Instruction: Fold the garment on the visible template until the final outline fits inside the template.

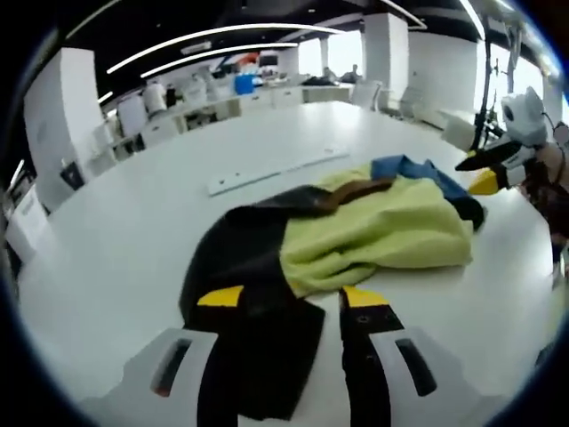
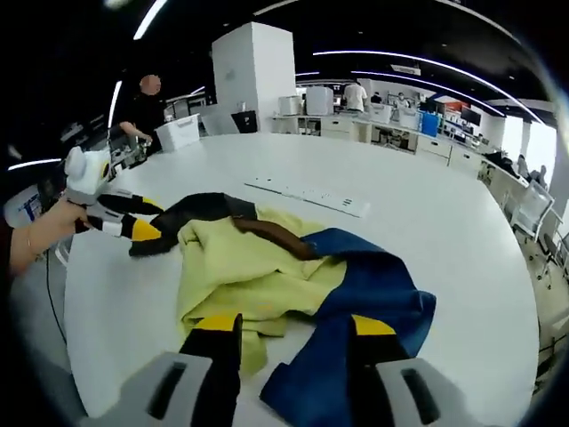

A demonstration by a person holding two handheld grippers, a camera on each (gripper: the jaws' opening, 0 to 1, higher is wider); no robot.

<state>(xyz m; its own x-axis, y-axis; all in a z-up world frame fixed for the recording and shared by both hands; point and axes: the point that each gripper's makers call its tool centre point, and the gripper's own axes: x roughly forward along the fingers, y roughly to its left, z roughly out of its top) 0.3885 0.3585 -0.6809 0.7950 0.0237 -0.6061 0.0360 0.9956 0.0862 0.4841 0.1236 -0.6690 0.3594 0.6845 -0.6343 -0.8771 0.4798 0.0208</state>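
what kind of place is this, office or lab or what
Probably an open-plan office or lab: a big white table holding the garment, rows of workbenches with people behind, and long strip ceiling lights.

- Left hand-held gripper (image 1: 289, 307): two black jaws with yellow tips, rising from pale grey housings with dark slots.
- Right hand-held gripper (image 2: 289, 334): the same black jaws, yellow tips, grey slotted housings.
- A white body tops each.
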